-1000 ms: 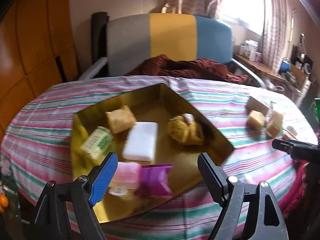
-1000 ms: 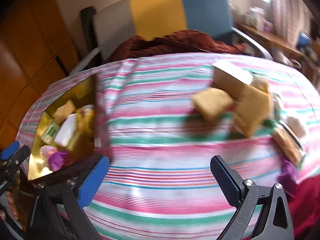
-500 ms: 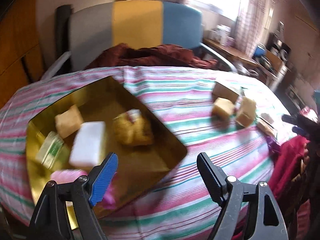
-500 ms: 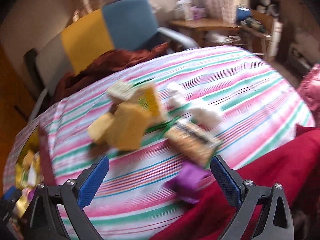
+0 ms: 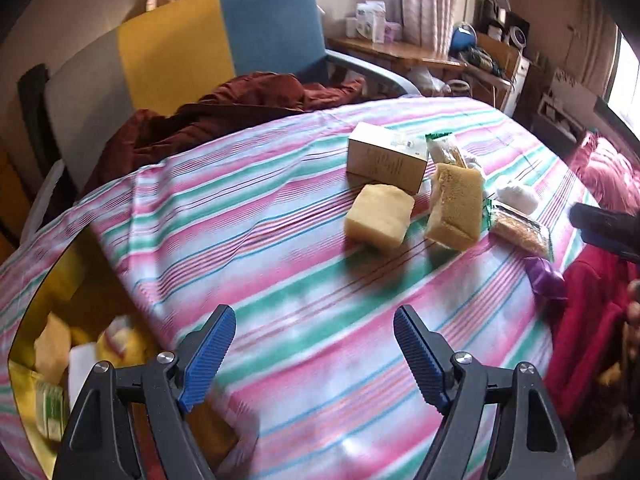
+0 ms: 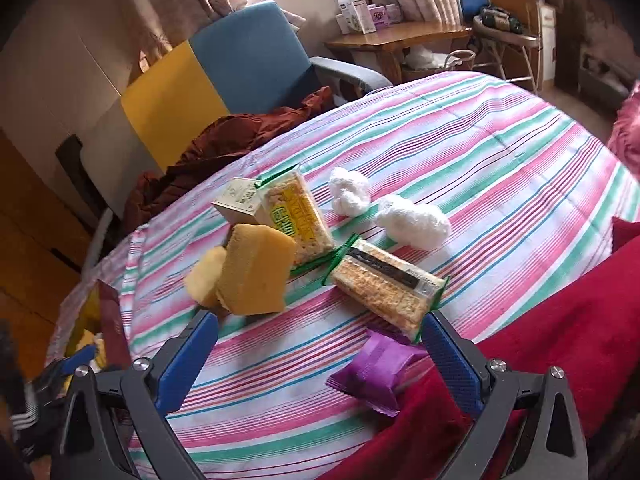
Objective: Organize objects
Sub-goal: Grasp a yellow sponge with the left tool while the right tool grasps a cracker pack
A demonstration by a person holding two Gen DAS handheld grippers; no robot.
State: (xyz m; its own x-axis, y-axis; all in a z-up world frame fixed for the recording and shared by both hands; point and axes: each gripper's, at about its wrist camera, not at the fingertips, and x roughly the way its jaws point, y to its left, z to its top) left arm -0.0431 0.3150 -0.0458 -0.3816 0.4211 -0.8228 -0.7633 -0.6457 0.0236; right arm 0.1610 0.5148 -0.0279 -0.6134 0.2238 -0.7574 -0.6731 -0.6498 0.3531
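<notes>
Left gripper (image 5: 314, 344) is hanging over bare striped cloth on the worktop (image 5: 280, 216), jaws wide apart, nothing between them. Right gripper (image 6: 318, 344) is hovering low, jaws likewise spread and empty; the purple snack packet (image 6: 374, 374) is lying just inside its right jaw, not pinched.

Landmark: the cracker pack (image 6: 386, 284) with the dark band.
- Purple packet just in front of it, at the cloth's near edge, against a red fabric (image 6: 560, 344).
- Yellow sponge cake (image 6: 254, 276) standing to its left, a paler cake block (image 6: 204, 276) tucked behind that.
- Yellow-labelled cracker pack (image 6: 298, 216) and a small carton (image 6: 236, 202) behind it.
- Two white wads (image 6: 412, 222) beyond it, to the right.
- Gold tray (image 5: 52, 288) far left, already holding several items.

Reading: the sorting into the tray is partly done; the step in hand appears to be lining up on the next loose item. The purple packet looks the likeliest pick: the right jaws need to centre on it, drop and close gently, as the wrapper is soft and sits half on the fabric.
</notes>
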